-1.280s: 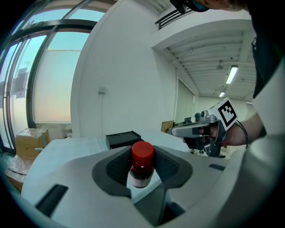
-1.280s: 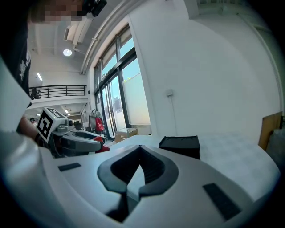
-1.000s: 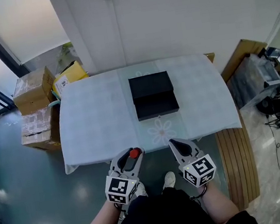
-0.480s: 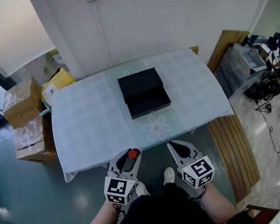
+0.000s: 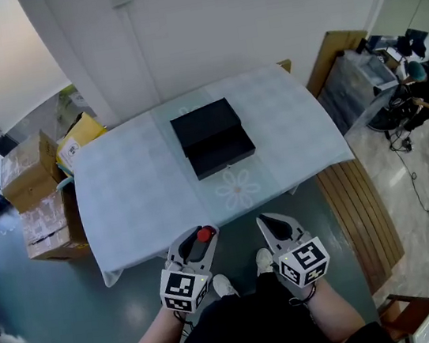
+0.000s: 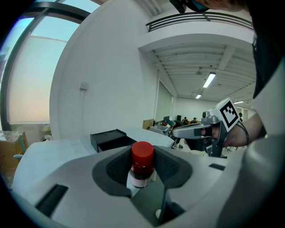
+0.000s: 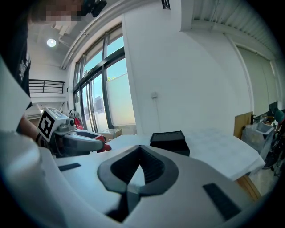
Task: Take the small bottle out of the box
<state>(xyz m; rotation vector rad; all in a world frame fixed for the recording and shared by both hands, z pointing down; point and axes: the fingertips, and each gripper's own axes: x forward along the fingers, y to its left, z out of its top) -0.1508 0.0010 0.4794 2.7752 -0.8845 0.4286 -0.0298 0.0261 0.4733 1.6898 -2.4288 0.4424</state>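
The small bottle point(image 6: 142, 164) stands clamped in the left claw point(image 5: 200, 233); the right claw point(image 5: 269, 220) is closed, empty.

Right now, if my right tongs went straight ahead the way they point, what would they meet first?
Probably the black rectangular box on the table with the pale cloth: the shut right tongs point over the table's near edge, with the box slightly right of dead ahead. Depth is unclear.

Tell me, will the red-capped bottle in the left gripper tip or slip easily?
Likely light: the bottle is small, held in the left gripper. Tall and narrow with a round body, it may tip when stood and roll if laid down.
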